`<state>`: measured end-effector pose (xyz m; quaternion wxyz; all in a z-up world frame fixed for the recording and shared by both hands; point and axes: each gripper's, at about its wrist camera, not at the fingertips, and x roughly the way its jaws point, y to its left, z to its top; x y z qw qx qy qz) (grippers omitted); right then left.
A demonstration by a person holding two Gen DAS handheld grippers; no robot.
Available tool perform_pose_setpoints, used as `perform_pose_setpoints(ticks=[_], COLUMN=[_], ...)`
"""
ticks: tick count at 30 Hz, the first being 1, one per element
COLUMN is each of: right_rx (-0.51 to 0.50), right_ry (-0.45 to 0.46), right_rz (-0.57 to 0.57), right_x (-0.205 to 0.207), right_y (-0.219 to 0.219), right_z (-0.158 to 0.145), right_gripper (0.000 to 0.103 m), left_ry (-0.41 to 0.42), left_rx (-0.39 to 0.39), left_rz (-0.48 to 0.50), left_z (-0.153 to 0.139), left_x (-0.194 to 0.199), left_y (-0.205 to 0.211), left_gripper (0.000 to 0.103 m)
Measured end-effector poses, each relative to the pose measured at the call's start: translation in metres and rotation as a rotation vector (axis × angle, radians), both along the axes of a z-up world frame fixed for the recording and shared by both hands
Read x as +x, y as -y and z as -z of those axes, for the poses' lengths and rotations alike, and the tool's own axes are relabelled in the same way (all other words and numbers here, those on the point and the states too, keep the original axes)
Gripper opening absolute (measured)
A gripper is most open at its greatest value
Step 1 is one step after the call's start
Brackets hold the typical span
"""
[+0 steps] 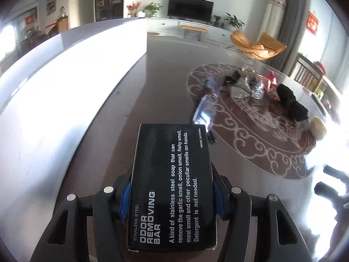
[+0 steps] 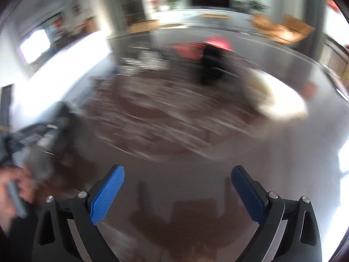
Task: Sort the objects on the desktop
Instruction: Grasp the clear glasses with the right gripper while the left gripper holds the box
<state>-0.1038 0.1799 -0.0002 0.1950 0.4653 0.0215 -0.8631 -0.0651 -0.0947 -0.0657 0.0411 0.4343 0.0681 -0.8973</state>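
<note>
Glass tabletop [image 1: 165, 83] carries everything, and through it shows a round patterned rug [image 1: 250, 118] on the floor below. A long white block [image 1: 65, 83] runs along its left edge; whether that is a bin or a ledge cannot be told. Toward the far right part of the tabletop lies the unsorted clutter: a black cloth bundle [image 1: 292, 102], a blue-white plastic packet [image 1: 205, 111], crinkled silver foil wrappers [image 1: 246, 91], a red packet [image 1: 270, 79] and a pale round bun-like thing [image 1: 318, 128] near the right edge.

At the near edge, the left gripper [image 1: 172, 198] clamps the black odor removing bar box [image 1: 172, 187] by its two long sides, label up, lifted off the glass as far as can be judged. The right gripper [image 2: 177, 193] has its blue pads spread wide with nothing between them, and its view is badly smeared by motion.

Risks, as I judge them: the box is smooth card held on narrow pad contact near its rear half, so a quick swing could let the front end droop or slide out. The glass is hard and reflective, so a drop would skid. The fast-moving right gripper could sweep into the foil and cloth pile and scatter it.
</note>
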Motion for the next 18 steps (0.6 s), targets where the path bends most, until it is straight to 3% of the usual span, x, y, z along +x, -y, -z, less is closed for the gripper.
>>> perform_pose_setpoints(ticks=[5, 11, 16, 17, 18], right_rx=[-0.063, -0.096, -0.038, -0.010, 0.023], right_ry=[0.066, 0.233, 0.185, 0.170, 0.152], right_rz=[-0.126, -0.105, -0.107, -0.119, -0.129], right_x=[-0.068, -0.138, -0.147, -0.146, -0.143], right_y=[0.091, 0.152, 0.177, 0.181, 0.183], right_z=[-0.018, 0.008, 0.009, 0.009, 0.009], right_gripper=[0.088, 0.082, 0.083, 0.080, 0.062], left_ry=[0.003, -0.013, -0.013, -0.012, -0.012], left_rx=[-0.025, 0.020, -0.006, -0.012, -0.016], left_rz=[-0.087, -0.185, -0.185, -0.183, -0.182], left_z=[0.000, 0.000, 0.002, 0.003, 0.003], left_x=[0.001, 0.002, -0.004, -0.005, -0.006], left_y=[0.009, 0.029, 0.025, 0.023, 0.022], left_gripper=[0.057, 0.057, 0.057, 0.058, 0.058])
